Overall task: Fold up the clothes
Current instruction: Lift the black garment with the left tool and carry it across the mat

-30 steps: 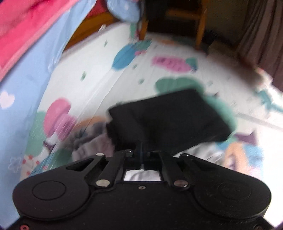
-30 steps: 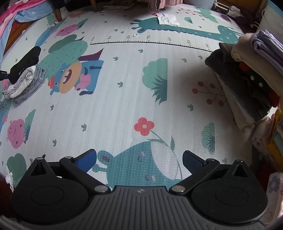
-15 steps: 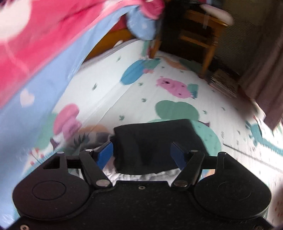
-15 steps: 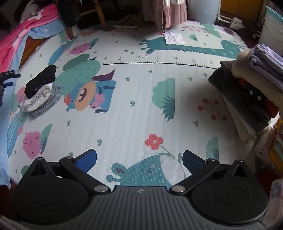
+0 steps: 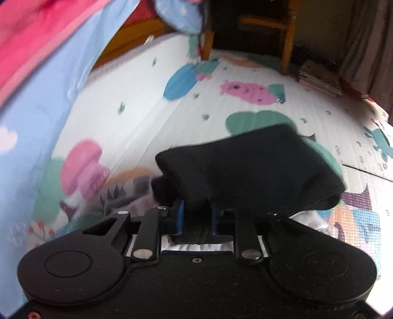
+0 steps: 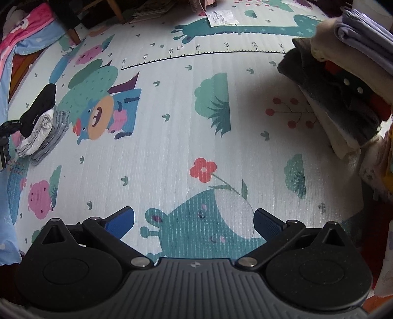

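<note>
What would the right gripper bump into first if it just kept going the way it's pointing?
Probably just the play mat. The open right gripper points down at a bare stretch, about where the teal cartoon animal is printed; nothing else seems in between.

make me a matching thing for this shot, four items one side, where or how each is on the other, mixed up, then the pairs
1. black garment
2. right gripper
3. sheet of paper
4. pile of unfolded clothes

a. open over the play mat, nothing between its fingers
b. heaped at the mat's right edge
c. pinched in the left gripper, over folded pale clothes
d. flat on the mat's far end

Pairs: 1-c, 2-a, 3-d, 4-b
</note>
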Available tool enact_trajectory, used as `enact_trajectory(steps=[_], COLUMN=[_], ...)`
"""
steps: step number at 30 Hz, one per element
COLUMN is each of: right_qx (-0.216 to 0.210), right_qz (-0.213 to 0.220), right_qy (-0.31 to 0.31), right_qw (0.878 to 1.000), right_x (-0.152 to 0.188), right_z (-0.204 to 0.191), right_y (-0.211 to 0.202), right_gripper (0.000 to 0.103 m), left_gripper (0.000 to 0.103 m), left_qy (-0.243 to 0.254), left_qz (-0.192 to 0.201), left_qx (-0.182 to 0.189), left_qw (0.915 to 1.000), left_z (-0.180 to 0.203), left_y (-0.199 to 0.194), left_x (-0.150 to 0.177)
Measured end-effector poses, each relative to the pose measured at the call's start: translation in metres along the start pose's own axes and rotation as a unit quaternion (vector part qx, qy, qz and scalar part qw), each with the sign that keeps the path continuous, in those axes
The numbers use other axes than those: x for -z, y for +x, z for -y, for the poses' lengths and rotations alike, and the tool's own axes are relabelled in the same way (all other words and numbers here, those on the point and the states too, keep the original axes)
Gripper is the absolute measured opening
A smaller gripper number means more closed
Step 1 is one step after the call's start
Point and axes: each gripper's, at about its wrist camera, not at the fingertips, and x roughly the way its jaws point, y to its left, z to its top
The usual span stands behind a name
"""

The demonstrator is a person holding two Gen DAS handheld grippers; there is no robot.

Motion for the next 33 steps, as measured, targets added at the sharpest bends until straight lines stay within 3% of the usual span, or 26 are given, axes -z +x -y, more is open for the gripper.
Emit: enact_trajectory(steps=[4, 8, 12, 16, 21, 26, 31, 33], right_qx=[-0.004, -0.016, -0.023, 0.008, 0.026, 0.026, 0.017, 0.022], right_qz=[0.006, 0.025, 0.049, 0.079, 0.102, 0.135, 0.173, 0.184], right_qy=[-0.006, -0.018, -0.059, -0.118, -0.145, -0.148, -0.146, -0.153], right_qw=[1.0, 0.999, 0.997, 0.99, 0.984, 0.979, 0.974, 0.971], right_x=[-0.002, -0.007, -0.011, -0.01, -0.006, -0.001, 0.008, 0.013], right_z=[-0.006, -0.016, -0.031, -0.042, -0.04, -0.039, -0.045, -0.048], right_y=[-0.005, -0.021, -0.042, -0.061, -0.084, -0.113, -0.143, -0.151], right_gripper=[0.103, 0.103, 0.103, 0.103, 0.103, 0.103, 0.103, 0.103], left_gripper=[0.017, 0.016, 0.015, 0.01, 0.008, 0.008, 0.008, 0.008], left_qy=[0.012, 0.018, 0.05, 0.069, 0.093, 0.142, 0.176, 0.191], left_qz=[0.041, 0.091, 0.144, 0.174, 0.199, 0.213, 0.194, 0.174], left_qx=[0.033, 0.079, 0.126, 0.171, 0.229, 0.284, 0.345, 0.357], left_qw=[0.9985, 0.9926, 0.9803, 0.9673, 0.9482, 0.924, 0.9012, 0.8975], left_z=[0.008, 0.027, 0.056, 0.073, 0.092, 0.126, 0.155, 0.17], left_y=[-0.039, -0.108, -0.194, -0.279, -0.368, -0.434, -0.462, -0.458], left_x=[-0.02, -0.047, -0.07, -0.073, -0.057, -0.009, 0.04, 0.058])
